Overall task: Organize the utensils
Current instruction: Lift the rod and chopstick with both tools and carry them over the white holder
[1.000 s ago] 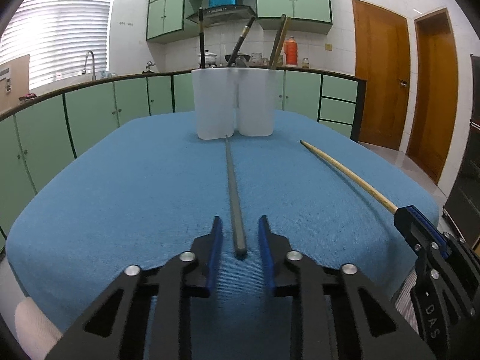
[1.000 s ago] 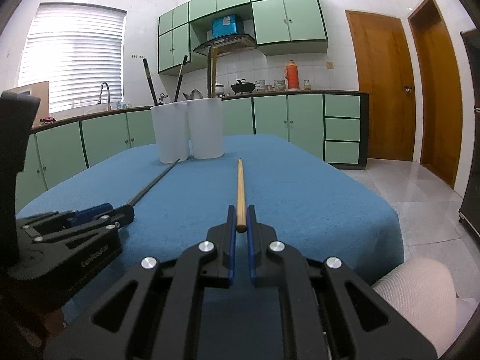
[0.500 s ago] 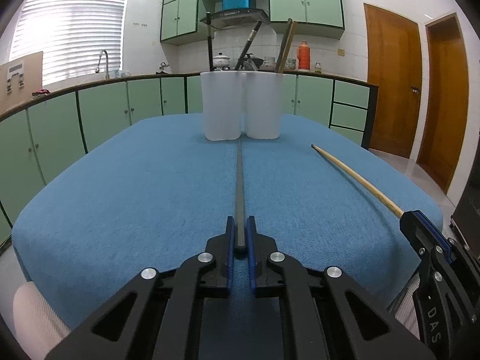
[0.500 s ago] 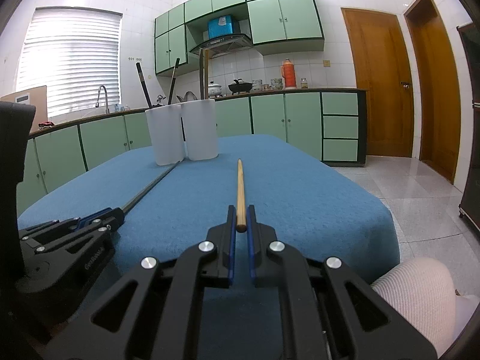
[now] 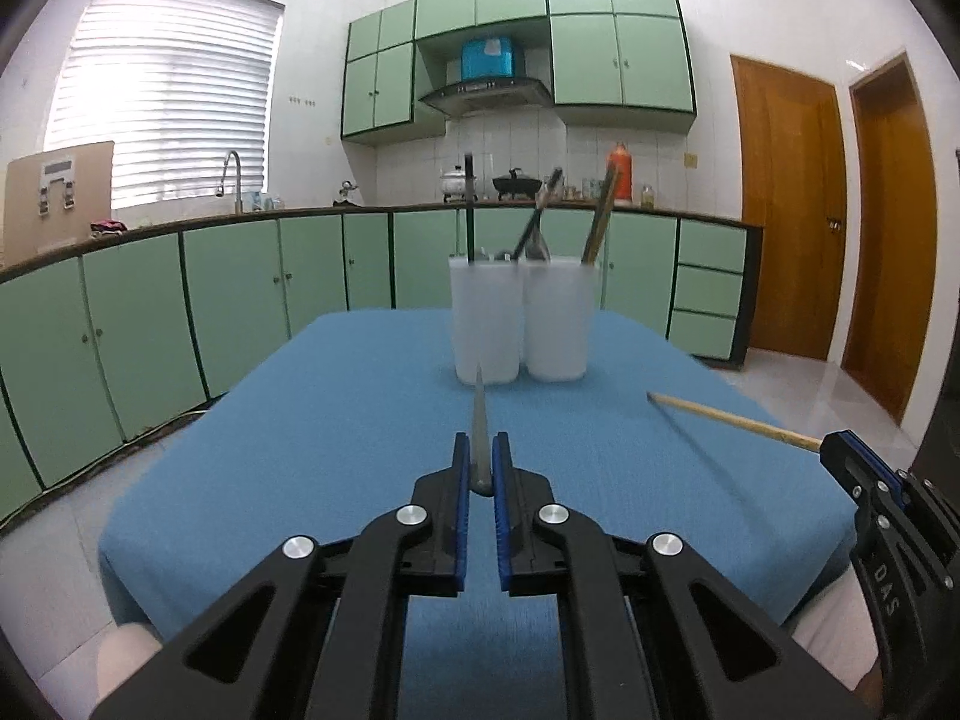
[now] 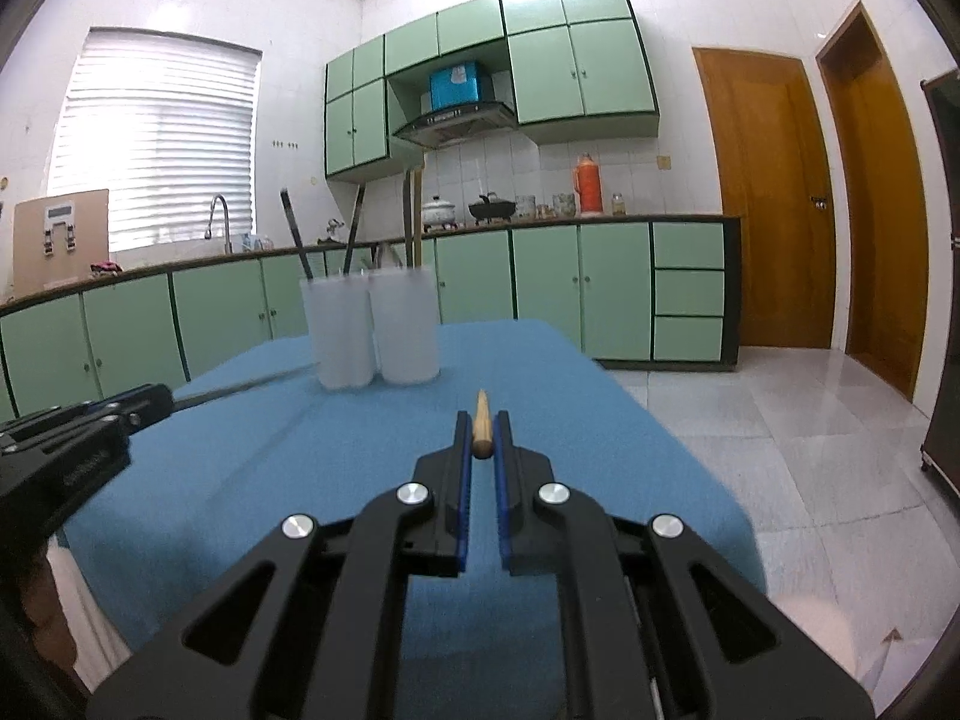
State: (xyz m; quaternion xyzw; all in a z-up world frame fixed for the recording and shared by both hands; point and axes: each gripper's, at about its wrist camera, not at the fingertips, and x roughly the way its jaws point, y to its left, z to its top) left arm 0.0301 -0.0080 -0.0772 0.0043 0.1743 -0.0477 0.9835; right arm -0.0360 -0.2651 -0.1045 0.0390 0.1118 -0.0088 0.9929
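My left gripper (image 5: 480,461) is shut on the near end of a grey chopstick (image 5: 479,420), which is lifted off the blue tablecloth (image 5: 336,420) and points at two white cups (image 5: 519,318). My right gripper (image 6: 481,441) is shut on the near end of a wooden chopstick (image 6: 481,426), also raised above the cloth. In the left wrist view the wooden chopstick (image 5: 732,419) runs from the right gripper (image 5: 840,450) at the right edge. In the right wrist view the grey chopstick (image 6: 246,387) runs from the left gripper (image 6: 150,402) toward the cups (image 6: 372,330). The cups hold several upright utensils.
The table stands in a kitchen with green cabinets (image 5: 180,312) behind and to the left. Wooden doors (image 5: 840,228) are at the right. A tiled floor (image 6: 810,438) lies beyond the table's right edge. A person's pale sleeves show at the bottom corners.
The left gripper closed on the grey chopstick. Both grippers then rose, lifting both chopsticks off the cloth, and the cups sit lower in each view.
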